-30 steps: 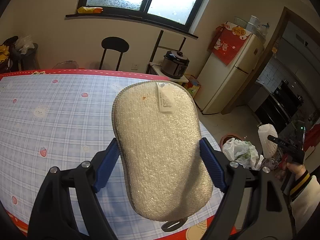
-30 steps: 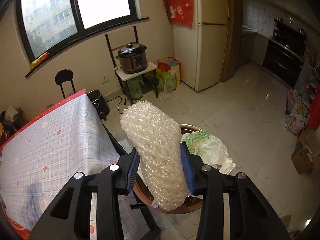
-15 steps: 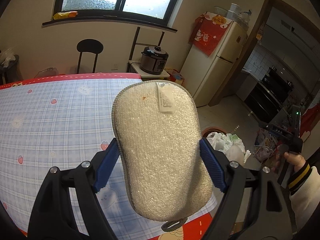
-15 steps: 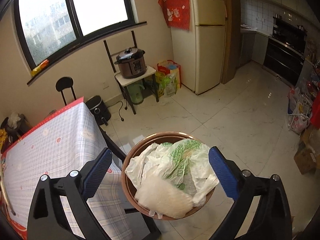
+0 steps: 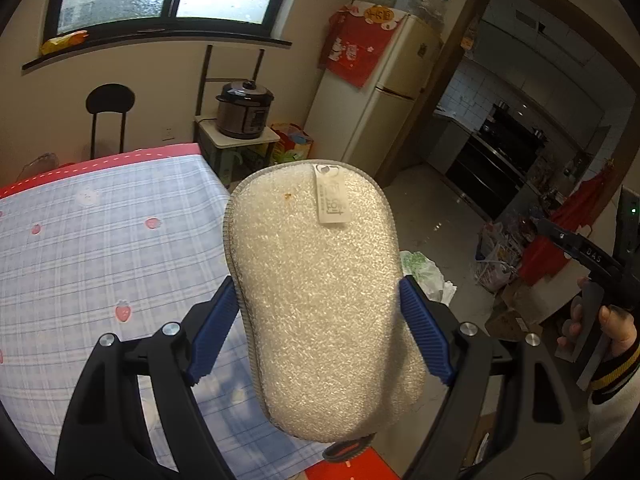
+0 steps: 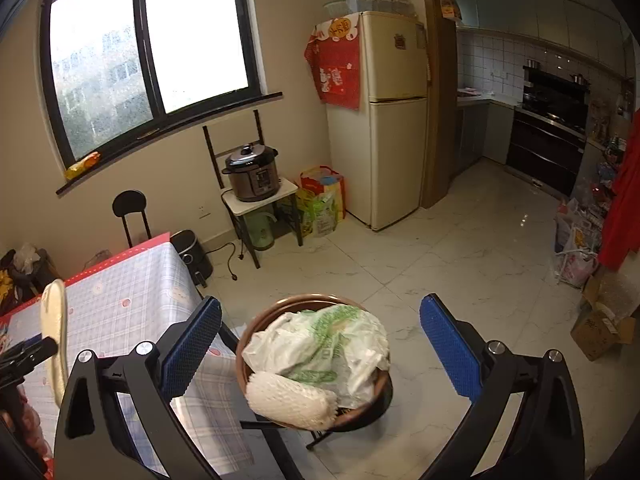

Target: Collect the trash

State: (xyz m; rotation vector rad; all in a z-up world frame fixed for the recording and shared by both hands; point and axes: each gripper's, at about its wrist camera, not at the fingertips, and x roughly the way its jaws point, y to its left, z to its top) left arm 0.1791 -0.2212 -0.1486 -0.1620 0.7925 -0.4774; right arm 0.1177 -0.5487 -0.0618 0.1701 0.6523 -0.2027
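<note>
Clamped across its width in the left claw [image 5: 320, 320], the sponge [image 5: 320, 300] points its long axis forward; the bin [image 6: 312, 364] lies right, beneath the empty, spread right claw [image 6: 320, 356].

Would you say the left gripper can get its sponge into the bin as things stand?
Probably yes. The left gripper holds the sponge over the table edge, the bin stands just beyond on the floor, and the right gripper is open and empty above it.
</note>
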